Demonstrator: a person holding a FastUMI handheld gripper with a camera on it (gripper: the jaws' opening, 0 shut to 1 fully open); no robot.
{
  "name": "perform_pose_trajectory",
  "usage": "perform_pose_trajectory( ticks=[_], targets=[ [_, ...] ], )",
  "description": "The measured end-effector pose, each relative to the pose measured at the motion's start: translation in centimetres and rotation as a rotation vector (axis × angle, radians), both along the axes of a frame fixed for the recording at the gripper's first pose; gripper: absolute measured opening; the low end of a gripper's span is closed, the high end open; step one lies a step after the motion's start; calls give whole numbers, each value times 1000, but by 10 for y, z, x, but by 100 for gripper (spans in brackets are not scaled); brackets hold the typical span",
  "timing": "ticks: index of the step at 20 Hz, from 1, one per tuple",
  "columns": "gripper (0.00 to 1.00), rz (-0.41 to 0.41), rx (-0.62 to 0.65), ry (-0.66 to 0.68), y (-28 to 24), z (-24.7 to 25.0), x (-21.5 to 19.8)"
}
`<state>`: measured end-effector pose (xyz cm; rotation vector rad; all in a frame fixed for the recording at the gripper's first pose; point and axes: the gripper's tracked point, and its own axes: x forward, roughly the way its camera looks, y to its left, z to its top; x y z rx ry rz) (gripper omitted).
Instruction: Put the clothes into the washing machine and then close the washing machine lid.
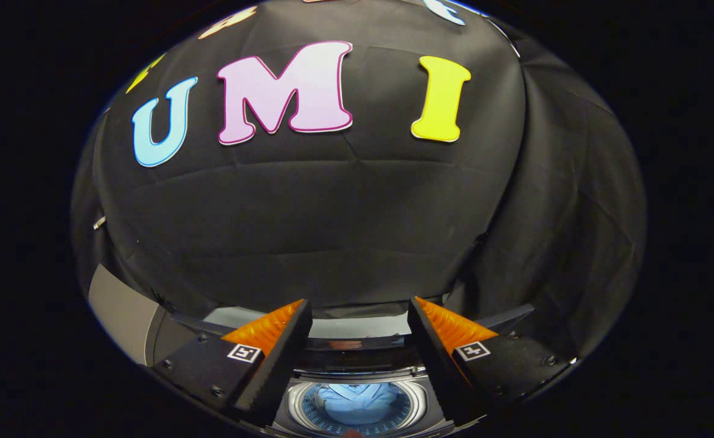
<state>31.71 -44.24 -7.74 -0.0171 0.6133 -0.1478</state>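
Blue clothes lie bunched inside the drum of a top-loading washing machine, seen from above through the round opening. The pale blue fabric fills most of the drum floor, with the perforated metal wall showing as a ring around it. The machine's lid is still raised: it stands on the far side of the opening, its glossy panel catching a pale reflection, with the black cloth wall of the booth rising behind it.

Held above the machine, the gripper looks forward across the top of the appliance. Its two fingers are spread wide apart, with nothing between them; neither touches the clothes, the lid or the rim. The drum opening sits below the gap between the fingers, nearer than their tips, and the raised lid lies just beyond the tips, across the gap. Each finger carries a small square black-and-white marker on its upper face.

To the far left, beside the left finger, a grey panel is visible against the cloth; what it belongs to cannot be told. On the right the cloth wall folds round into a corner, hanging in soft creases.
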Motion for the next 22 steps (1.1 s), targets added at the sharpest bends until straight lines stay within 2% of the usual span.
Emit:
perform_pose_trajectory(
  ticks=[2, 22],
  targets=[
    [100, -7, -8, -21, -1, 4, -17],
    [99, -24, -21, -82, 3, 4, -86]
  ],
)
